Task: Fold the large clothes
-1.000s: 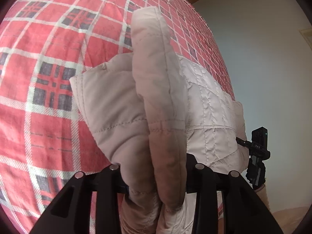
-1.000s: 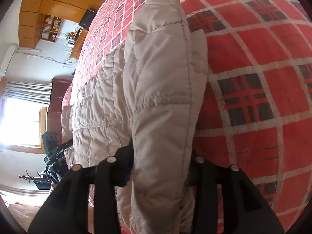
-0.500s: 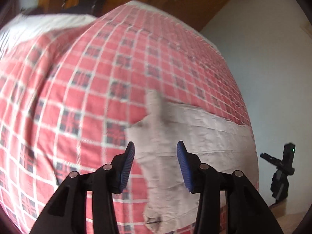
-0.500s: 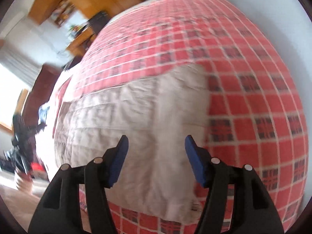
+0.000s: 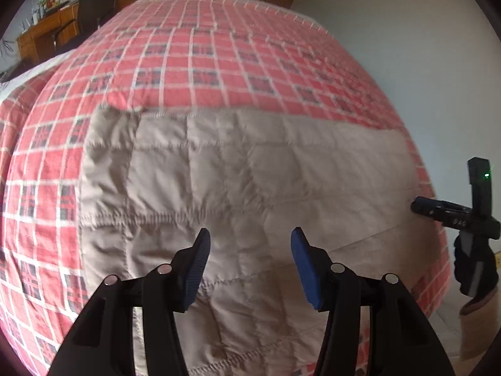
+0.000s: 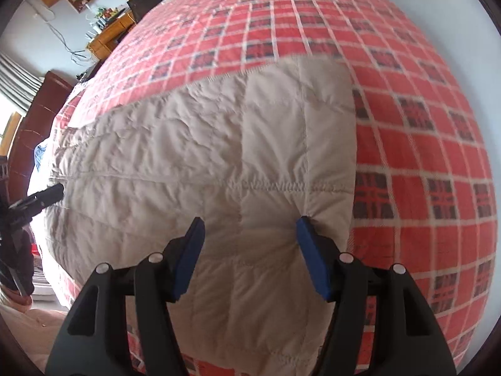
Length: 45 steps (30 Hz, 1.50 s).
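Both the left gripper (image 5: 249, 238) and right gripper (image 6: 249, 228) hover wide apart, empty, with the beige quilted coat (image 5: 238, 169) flat just ahead; its puffy folded layers could spring apart or slide.

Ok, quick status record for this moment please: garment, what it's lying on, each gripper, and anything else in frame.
garment: beige quilted jacket, lying flat in a folded rectangle
surface: red plaid bedspread, showing around the jacket's left, far and right edges
left gripper: jaws open, nothing held, above the jacket's near part
right gripper: jaws open, nothing held, above the jacket's near right end
contact: cannot tell whether either gripper touches the fabric
background: wooden desk beyond the bed, pale wall beside it
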Tool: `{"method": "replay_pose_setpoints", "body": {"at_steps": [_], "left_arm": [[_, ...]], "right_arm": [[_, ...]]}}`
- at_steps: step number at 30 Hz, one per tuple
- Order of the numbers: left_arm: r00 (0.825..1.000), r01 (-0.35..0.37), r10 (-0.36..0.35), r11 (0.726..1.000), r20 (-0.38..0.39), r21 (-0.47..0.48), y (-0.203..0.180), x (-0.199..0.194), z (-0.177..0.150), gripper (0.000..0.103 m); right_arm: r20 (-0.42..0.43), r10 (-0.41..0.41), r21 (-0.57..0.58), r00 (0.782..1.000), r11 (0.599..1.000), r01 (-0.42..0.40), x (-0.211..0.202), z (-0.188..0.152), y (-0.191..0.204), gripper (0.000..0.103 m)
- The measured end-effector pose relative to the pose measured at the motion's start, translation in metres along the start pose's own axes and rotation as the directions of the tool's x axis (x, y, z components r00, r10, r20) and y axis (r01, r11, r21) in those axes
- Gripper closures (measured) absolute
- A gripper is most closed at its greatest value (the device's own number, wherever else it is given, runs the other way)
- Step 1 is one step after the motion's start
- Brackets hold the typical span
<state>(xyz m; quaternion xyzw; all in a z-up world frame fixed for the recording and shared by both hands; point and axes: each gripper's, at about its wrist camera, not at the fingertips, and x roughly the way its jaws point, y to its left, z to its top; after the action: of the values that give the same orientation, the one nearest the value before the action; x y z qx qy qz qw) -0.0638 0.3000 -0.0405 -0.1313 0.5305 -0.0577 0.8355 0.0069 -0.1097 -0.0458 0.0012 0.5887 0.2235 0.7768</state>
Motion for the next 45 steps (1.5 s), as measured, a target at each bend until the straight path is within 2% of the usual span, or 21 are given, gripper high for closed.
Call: {"method": "replay_pose_setpoints", "body": {"at_steps": [4, 5, 8, 10, 14, 18, 22, 27, 30, 35, 38, 40, 41, 42, 45], "left_arm": [[1.0, 0.003, -0.003, 1.0, -0.011, -0.015, 0.009, 0.01, -0.012, 0.05], [1.0, 0.001, -0.001, 1.0, -0.01, -0.012, 0.009, 0.01, -0.012, 0.05], [1.0, -0.009, 0.009, 1.0, -0.009, -0.006, 0.008, 0.011, -0.012, 0.05], [1.0, -0.007, 0.007, 1.0, -0.008, -0.009, 0.007, 0.011, -0.013, 0.049], [1.0, 0.007, -0.008, 1.0, -0.005, -0.029, 0.01, 0.005, -0.01, 0.049], [1.0, 0.015, -0.015, 0.999, 0.001, -0.033, 0.007, 0.0, -0.009, 0.049], [1.0, 0.01, -0.01, 1.0, 0.019, -0.009, 0.0, -0.006, -0.008, 0.046], [0.999, -0.004, 0.004, 1.0, 0.039, 0.014, -0.008, -0.011, -0.005, 0.043], [0.999, -0.013, 0.012, 1.0, 0.039, 0.019, -0.009, -0.012, -0.005, 0.042], [0.999, -0.027, 0.027, 0.999, 0.031, 0.019, -0.008, -0.011, -0.004, 0.042], [0.999, -0.042, 0.042, 0.999, 0.031, 0.02, -0.007, -0.01, -0.005, 0.042], [0.998, -0.049, 0.048, 0.999, 0.033, 0.023, -0.008, -0.011, -0.005, 0.042], [0.998, -0.055, 0.054, 0.998, 0.034, 0.025, -0.008, -0.011, -0.005, 0.041], [0.998, -0.06, 0.059, 0.998, 0.034, 0.027, -0.008, -0.011, -0.005, 0.041], [0.997, -0.076, 0.075, 0.996, 0.036, 0.039, -0.009, -0.011, -0.005, 0.041]], "right_arm": [[-0.006, 0.013, 0.0, 1.0, 1.0, -0.013, 0.016, -0.007, -0.001, 0.039], [-0.005, 0.019, 0.0, 1.0, 1.0, -0.019, 0.016, -0.007, 0.0, 0.034], [-0.007, 0.015, -0.006, 1.0, 1.0, -0.015, 0.012, -0.005, 0.003, 0.033], [0.002, 0.025, 0.002, 1.0, 1.0, -0.025, 0.001, -0.003, 0.003, 0.035], [0.066, 0.111, 0.044, 0.992, 0.993, -0.114, -0.038, 0.001, -0.005, 0.032], [0.072, 0.129, 0.117, 0.989, 0.984, -0.137, -0.051, -0.001, -0.036, 0.029], [0.014, 0.161, 0.193, 0.987, 0.968, -0.161, -0.033, -0.01, -0.064, 0.025], [-0.015, 0.265, 0.285, 0.964, 0.925, -0.25, 0.0, -0.017, -0.082, 0.025], [-0.007, 0.308, 0.292, 0.951, 0.91, -0.293, 0.011, -0.016, -0.078, 0.024], [-0.04, 0.293, 0.236, 0.955, 0.932, -0.276, 0.021, -0.01, -0.058, 0.023], [-0.063, 0.286, 0.198, 0.956, 0.943, -0.268, 0.024, -0.007, -0.046, 0.038], [-0.065, 0.299, 0.192, 0.952, 0.94, -0.282, 0.023, -0.007, -0.041, 0.054], [-0.059, 0.324, 0.199, 0.944, 0.931, -0.307, 0.022, -0.008, -0.042, 0.067], [-0.049, 0.356, 0.21, 0.933, 0.917, -0.339, 0.019, -0.008, -0.043, 0.075], [-0.034, 0.36, 0.204, 0.932, 0.916, -0.346, 0.011, -0.007, -0.04, 0.081]]}}
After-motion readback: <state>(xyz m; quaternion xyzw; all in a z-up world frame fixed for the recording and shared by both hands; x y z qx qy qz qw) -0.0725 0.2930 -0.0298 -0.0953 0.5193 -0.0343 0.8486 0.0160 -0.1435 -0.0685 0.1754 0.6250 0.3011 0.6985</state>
